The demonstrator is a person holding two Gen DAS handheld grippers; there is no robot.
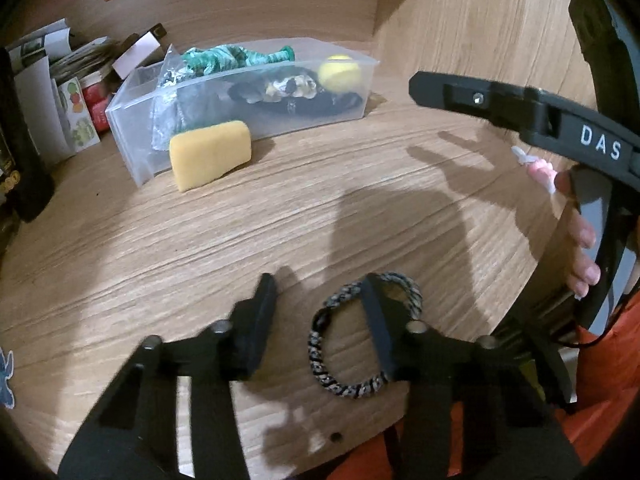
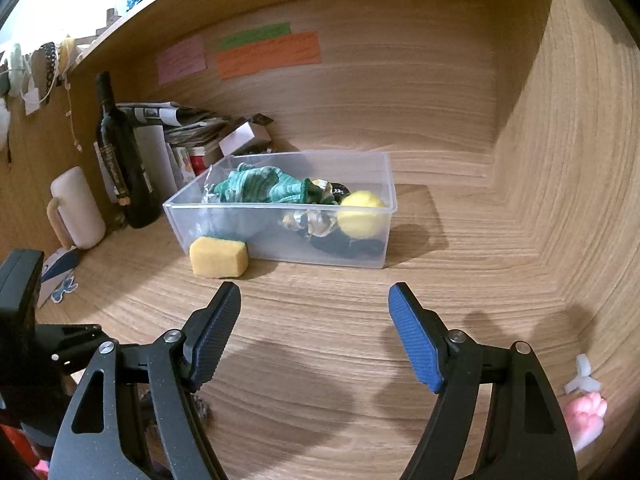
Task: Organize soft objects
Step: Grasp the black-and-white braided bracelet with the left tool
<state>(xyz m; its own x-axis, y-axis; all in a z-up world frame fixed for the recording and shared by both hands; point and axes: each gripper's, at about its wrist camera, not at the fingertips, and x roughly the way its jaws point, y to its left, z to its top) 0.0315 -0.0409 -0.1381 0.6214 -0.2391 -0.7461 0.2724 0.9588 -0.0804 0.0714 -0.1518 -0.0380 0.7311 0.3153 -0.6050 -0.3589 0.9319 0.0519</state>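
My left gripper (image 1: 320, 312) is spread open over the braided ring (image 1: 320, 348), one finger inside the loop. I'd pinch the cord squarely, then lift to the clear bin (image 1: 132, 128). Right gripper (image 2: 316, 312) open, empty.

L gripper (image 1: 320, 308) is hovering low over the counter (image 1: 280, 220) w/ jaws standing apart; one finger is sitting inside a braided hair tie (image 1: 320, 356) lying flat on the wood. R gripper (image 1: 520, 112) is reaching in from the right edge. Farther back, a yellow sponge (image 1: 210, 154) is leaning against a clear bin (image 1: 132, 136) holding a green cloth (image 1: 224, 58), a yellow ball (image 1: 340, 72) & dark items.
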